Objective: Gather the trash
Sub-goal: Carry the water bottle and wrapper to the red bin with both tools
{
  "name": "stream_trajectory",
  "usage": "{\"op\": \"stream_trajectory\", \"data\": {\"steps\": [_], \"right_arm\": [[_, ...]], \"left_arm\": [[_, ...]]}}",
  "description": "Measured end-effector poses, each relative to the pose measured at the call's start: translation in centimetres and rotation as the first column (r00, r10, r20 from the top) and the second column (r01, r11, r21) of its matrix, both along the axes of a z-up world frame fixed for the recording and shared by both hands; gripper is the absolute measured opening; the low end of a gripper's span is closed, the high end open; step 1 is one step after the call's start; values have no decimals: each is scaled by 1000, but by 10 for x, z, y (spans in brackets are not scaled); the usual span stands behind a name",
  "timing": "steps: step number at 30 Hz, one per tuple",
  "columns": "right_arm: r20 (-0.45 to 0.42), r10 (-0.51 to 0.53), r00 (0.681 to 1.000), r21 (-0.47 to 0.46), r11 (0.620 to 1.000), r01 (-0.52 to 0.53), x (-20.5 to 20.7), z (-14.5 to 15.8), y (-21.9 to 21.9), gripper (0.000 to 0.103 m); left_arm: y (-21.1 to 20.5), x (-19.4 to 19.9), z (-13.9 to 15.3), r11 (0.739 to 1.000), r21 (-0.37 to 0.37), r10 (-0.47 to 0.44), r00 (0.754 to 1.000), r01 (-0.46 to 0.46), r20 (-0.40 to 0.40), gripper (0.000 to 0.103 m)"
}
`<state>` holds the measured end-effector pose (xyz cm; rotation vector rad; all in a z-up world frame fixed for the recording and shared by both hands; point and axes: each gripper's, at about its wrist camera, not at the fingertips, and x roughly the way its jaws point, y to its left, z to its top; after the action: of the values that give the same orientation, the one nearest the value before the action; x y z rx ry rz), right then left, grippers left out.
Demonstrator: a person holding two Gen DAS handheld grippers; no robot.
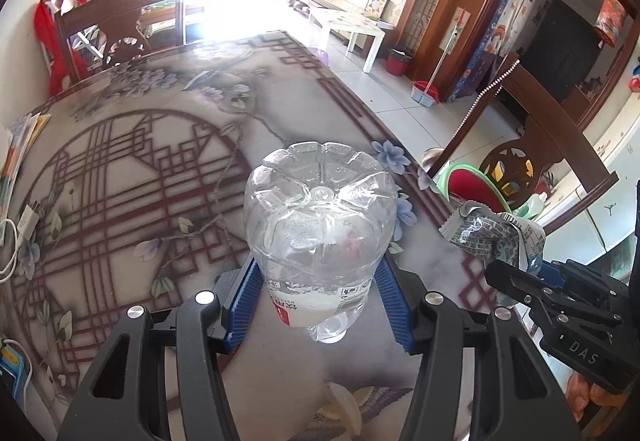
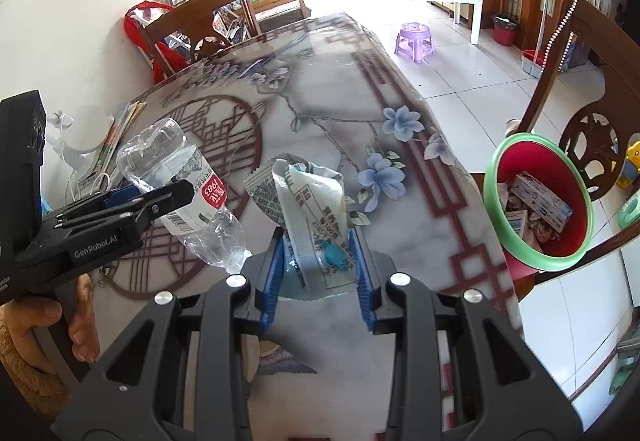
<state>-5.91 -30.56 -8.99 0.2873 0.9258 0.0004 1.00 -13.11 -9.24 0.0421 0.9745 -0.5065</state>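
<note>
My left gripper (image 1: 318,277) is shut on a clear empty plastic bottle (image 1: 320,217), held above the table with its base pointing away from the camera. The same bottle (image 2: 180,177) and left gripper (image 2: 160,193) show at the left of the right wrist view. My right gripper (image 2: 318,255) is shut on a crumpled silver and blue snack wrapper (image 2: 308,209). That wrapper (image 1: 492,237) and right gripper (image 1: 520,273) appear at the right edge of the left wrist view. A red bin with a green rim (image 2: 536,201) stands beside the table's right edge, holding boxes and scraps.
The table (image 2: 400,225) has a flowered, lattice-printed cover. Papers, a white charger and cable (image 1: 20,225) lie at its left side. Wooden chairs (image 2: 592,145) stand to the right and at the far end (image 1: 120,25). A purple stool (image 2: 416,39) is on the tiled floor.
</note>
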Motion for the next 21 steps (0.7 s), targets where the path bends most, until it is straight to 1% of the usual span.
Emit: {"op": "stream_trajectory", "data": {"steps": [10, 21], "right_arm": [[-4, -50, 999, 10, 999, 50, -15, -6, -36, 32], [-13, -80, 997, 21, 997, 81, -20, -10, -96, 32]], "left_arm": [[-48, -4, -2, 999, 9, -39, 999, 39, -9, 53], [-107, -6, -2, 998, 11, -58, 998, 58, -9, 52]]}}
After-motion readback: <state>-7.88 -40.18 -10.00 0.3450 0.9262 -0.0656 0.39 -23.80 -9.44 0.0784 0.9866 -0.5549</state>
